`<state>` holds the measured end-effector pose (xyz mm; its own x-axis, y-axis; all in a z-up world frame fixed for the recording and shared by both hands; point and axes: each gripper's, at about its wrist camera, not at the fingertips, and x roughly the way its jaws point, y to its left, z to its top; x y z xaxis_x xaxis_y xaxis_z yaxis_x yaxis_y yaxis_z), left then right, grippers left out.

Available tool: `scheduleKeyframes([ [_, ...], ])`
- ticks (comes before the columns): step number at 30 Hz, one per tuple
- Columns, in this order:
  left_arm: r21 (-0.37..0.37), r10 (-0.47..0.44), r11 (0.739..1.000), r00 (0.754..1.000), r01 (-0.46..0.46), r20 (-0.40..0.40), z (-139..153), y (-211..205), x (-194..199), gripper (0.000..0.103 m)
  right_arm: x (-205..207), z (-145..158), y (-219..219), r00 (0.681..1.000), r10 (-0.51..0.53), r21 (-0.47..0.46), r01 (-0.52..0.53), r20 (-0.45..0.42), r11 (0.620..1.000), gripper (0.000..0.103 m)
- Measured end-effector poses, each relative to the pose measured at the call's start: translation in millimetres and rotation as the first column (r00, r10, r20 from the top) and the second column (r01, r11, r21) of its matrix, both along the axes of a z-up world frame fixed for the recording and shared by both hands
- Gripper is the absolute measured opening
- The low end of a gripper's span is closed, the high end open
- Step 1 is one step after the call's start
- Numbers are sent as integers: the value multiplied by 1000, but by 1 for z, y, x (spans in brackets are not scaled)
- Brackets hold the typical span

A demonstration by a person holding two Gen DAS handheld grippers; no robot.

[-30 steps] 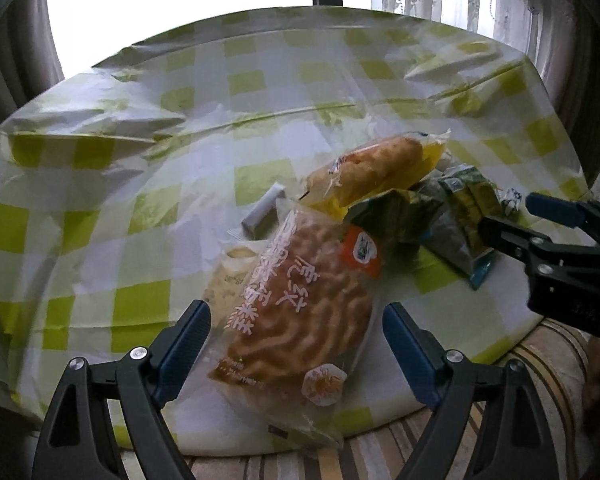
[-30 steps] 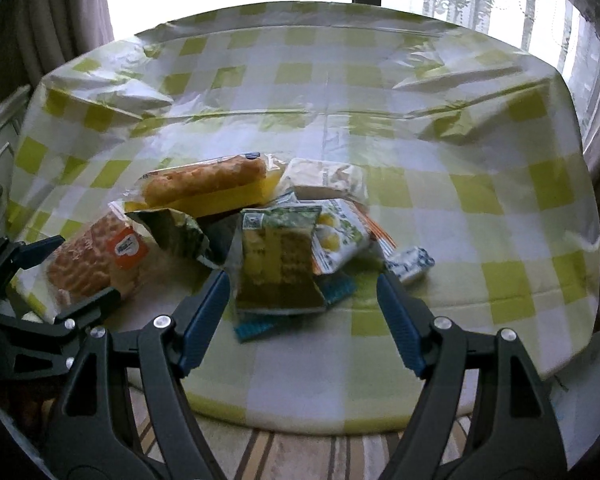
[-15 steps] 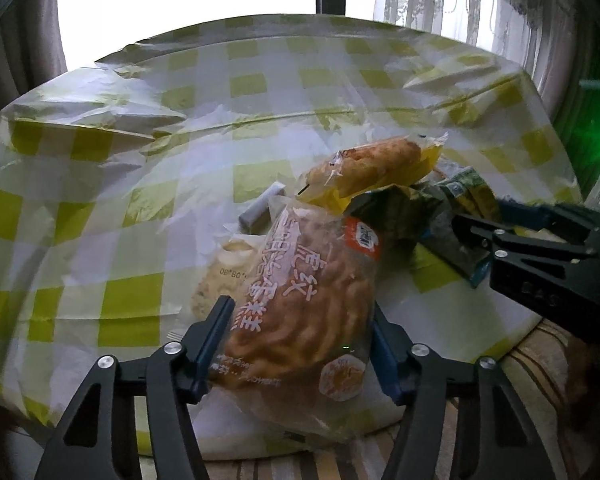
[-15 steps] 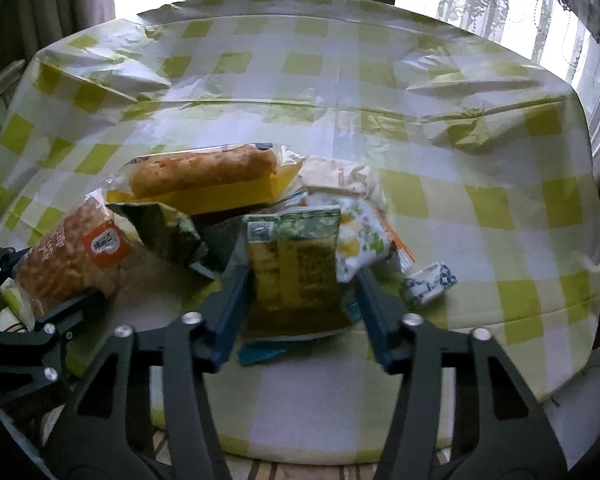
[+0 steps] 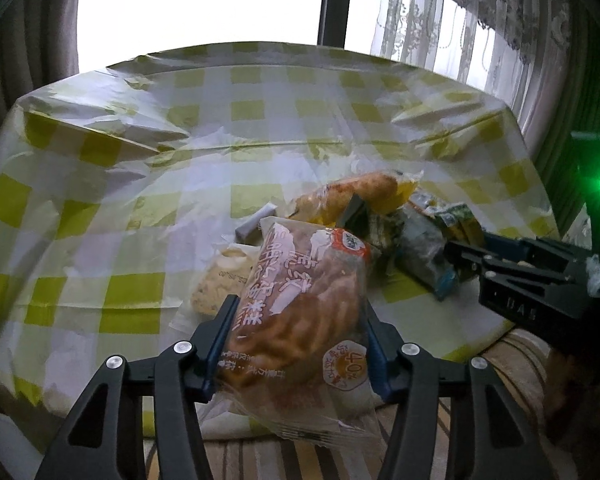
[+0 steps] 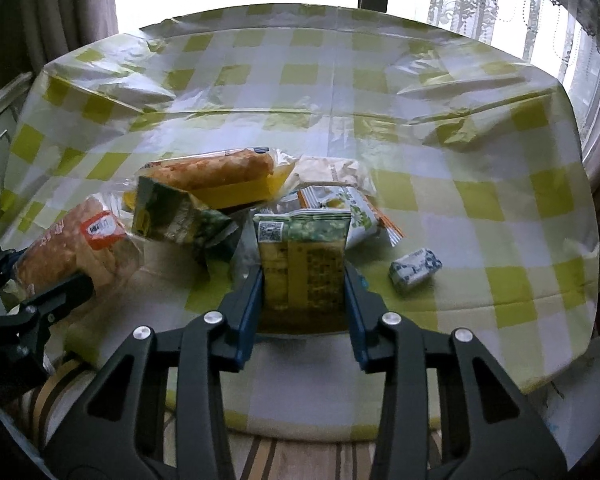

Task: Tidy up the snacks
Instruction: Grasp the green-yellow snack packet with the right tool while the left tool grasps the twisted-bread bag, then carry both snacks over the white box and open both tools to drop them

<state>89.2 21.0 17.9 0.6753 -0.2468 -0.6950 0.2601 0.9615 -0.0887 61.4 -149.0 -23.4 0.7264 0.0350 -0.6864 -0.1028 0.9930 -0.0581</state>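
Observation:
My left gripper is shut on a clear bag of brown ridged cake and holds it lifted off the table's near edge; the bag also shows in the right wrist view. My right gripper is shut on a green and yellow snack packet, raised a little. It shows at the right of the left wrist view. A pile of snacks lies behind: a long bread in a yellow tray, a green foil bag, a white and orange packet.
A round table with a yellow-checked plastic cloth holds everything. A small blue-and-white wrapped sweet lies right of the pile. A pale round cake packet and a small white bar lie left of it. A striped seat is below.
Both grippers closed from open: the left onto the brown cake bag, the right onto the green and yellow packet. Both packets have since been lifted a little.

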Motion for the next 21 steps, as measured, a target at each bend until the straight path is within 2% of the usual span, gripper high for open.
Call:
scheduleKeyframes([
  [10, -33, 1, 999, 1000, -1, 5, 7, -13, -26, 56, -30, 7, -16, 1000, -10, 48, 10, -10, 999, 42],
  [21, 2, -6, 1000, 1000, 6, 21, 21, -44, -46, 56, -68, 21, -50, 999, -49, 80, 49, 3, 996, 42],
])
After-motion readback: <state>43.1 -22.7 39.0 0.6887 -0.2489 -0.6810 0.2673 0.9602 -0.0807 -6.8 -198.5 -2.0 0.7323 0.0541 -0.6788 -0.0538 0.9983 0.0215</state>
